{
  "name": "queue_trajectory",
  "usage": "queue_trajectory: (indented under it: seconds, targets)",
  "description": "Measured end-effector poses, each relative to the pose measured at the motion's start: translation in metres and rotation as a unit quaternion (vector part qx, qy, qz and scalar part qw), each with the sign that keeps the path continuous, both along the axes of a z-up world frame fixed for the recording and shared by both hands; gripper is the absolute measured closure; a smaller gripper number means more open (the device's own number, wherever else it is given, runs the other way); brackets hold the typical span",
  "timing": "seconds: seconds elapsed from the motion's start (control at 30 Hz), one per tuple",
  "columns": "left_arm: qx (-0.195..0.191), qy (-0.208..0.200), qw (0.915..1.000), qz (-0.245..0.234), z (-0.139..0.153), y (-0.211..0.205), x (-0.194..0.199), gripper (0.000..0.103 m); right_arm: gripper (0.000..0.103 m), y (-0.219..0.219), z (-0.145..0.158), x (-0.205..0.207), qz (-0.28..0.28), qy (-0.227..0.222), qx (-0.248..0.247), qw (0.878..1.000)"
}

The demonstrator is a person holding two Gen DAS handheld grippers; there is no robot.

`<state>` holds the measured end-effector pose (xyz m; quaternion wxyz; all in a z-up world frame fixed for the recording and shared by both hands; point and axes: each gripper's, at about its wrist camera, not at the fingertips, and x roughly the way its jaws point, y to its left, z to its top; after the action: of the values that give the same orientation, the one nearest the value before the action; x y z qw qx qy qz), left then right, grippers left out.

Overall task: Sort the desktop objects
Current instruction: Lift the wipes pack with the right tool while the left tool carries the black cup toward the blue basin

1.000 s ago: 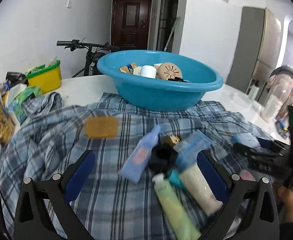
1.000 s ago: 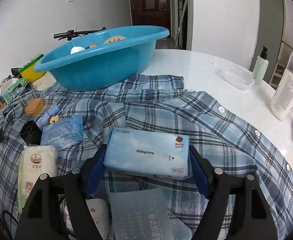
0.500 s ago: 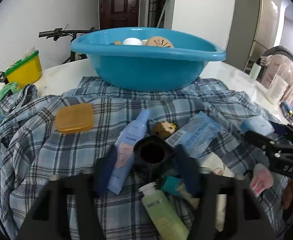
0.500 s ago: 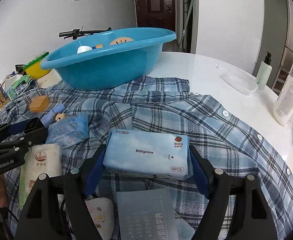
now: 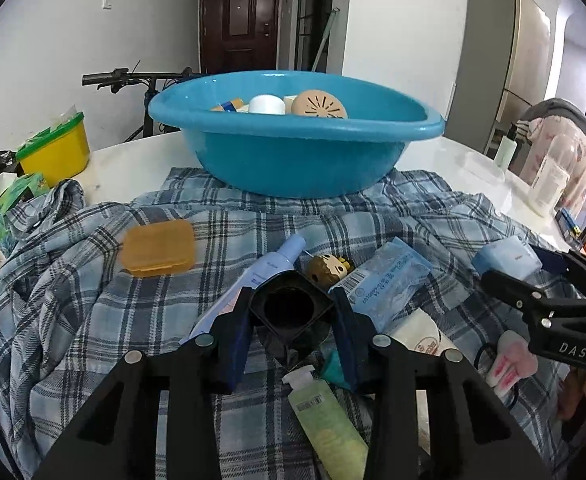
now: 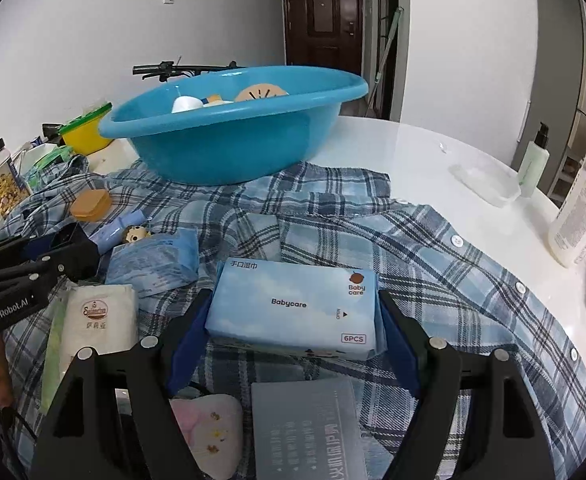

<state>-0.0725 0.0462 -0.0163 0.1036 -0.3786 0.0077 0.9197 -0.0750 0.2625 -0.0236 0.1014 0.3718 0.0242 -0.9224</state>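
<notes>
Left wrist | black box [image 5: 289, 312] hemmed by lotion tube [image 5: 253, 276], figurine [image 5: 327, 268]

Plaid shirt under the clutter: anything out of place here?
Yes. The plaid shirt is spread rumpled over the table as a mat, with the blue basin standing on its far edge. Toiletries lie scattered on it; nothing looks spilled or broken.

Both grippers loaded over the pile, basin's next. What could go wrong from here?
1. Left gripper pinches the black box across its corners; it may twist out on the lift.
2. Right gripper holds the soft wipes pack by its ends; it may sag or slip.
3. The two grippers sit close; paths to the basin could cross.
</notes>
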Motion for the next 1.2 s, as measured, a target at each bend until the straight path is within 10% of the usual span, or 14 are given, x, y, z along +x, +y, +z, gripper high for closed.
queue_trajectory:
  seconds: [0.4, 0.9, 1.2]
  targets:
    - [0.006, 0.032, 0.9993, 0.017, 0.018, -0.011, 0.012, 0.063, 0.027, 0.000, 0.008, 0.006, 0.014, 0.018, -0.016, 1.000]
    - [0.003, 0.051, 0.9976, 0.047, 0.024, -0.019, 0.016, 0.063, 0.027, -0.063, 0.103, -0.032, 0.088, 0.119, 0.084, 0.985]
    - [0.012, 0.047, 0.9970, 0.060, 0.019, -0.025, 0.012, 0.063, 0.027, -0.089, 0.154, -0.111, 0.142, 0.126, -0.012, 0.982]
